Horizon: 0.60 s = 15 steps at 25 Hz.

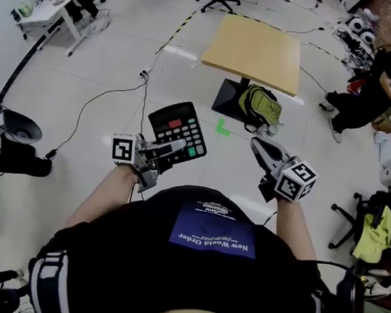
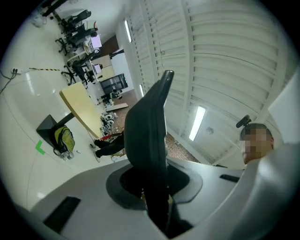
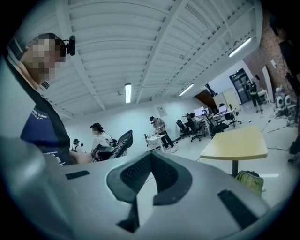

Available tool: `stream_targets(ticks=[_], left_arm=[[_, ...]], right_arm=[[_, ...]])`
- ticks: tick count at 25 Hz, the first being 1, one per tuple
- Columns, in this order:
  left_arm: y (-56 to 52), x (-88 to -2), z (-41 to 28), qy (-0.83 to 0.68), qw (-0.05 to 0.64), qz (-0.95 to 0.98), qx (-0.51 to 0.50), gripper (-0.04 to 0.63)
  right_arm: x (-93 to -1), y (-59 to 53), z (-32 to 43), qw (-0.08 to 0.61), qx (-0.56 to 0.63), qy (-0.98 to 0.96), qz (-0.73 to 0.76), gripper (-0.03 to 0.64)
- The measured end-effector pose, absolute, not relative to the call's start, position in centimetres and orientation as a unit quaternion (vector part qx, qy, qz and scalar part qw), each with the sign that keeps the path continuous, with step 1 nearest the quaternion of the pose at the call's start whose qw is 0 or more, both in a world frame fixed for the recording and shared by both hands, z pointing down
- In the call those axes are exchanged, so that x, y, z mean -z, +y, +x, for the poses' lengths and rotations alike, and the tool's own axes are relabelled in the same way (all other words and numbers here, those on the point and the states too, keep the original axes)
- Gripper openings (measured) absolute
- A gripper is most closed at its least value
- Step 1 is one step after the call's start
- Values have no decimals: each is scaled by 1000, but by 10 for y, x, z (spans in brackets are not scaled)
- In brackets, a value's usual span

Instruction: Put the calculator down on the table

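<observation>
1. L gripper point(image 1: 169, 149): clamped on calculator point(image 1: 179, 130), jaws narrow, gripping its near edge. Held out ahead of torso. L forearm point(image 1: 104, 192) bare, angled fwd and slightly inward. Marker cube point(image 1: 122, 149) facing up.
2. L gripper view: calculator point(image 2: 147, 136) seen edge-on, rising from between the jaws of L gripper point(image 2: 155, 197), nose tipped a little above level, ceiling behind.
3. Calculator in the air over white floor point(image 1: 121, 65), key face up toward head cam. Not on table point(image 1: 257, 51), which is well apart, ahead and a bit to the right.
4. R gripper point(image 1: 257, 145): jaws closed tip to tip, nothing between. Same in R gripper view: pads point(image 3: 133, 173) meeting at the tip of R gripper point(image 3: 151, 155), empty.
5. R forearm point(image 1: 295, 224) stretched fwd, approx parallel to L. R gripper approx level, table point(image 3: 234, 143) ahead-right in its view.
6. Grippers side by side, apart, similar reach. Calculator point(image 3: 123, 142) visible off to the left in R gripper view.
7. Green backpack point(image 1: 262, 105) against the table base. Green tape mark point(image 1: 222, 126) on floor just beside it.
</observation>
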<state>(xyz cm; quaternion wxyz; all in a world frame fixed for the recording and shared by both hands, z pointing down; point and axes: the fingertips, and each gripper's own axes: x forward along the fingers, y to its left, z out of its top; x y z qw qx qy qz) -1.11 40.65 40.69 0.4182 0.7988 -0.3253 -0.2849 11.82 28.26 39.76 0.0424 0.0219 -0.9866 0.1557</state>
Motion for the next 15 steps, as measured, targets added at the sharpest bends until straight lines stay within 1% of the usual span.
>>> stream_targets(ticks=[3, 9, 15], left_arm=[[377, -406, -1, -322, 428, 800, 271, 86], [330, -415, -22, -308, 446, 797, 266, 86], [264, -415, -87, -271, 434, 822, 248, 86]], right_arm=[[-402, 252, 121, 40, -169, -985, 22, -12], [-413, 212, 106, 49, -180, -982, 41, -12], [-402, 159, 48, 54, -160, -983, 77, -12]])
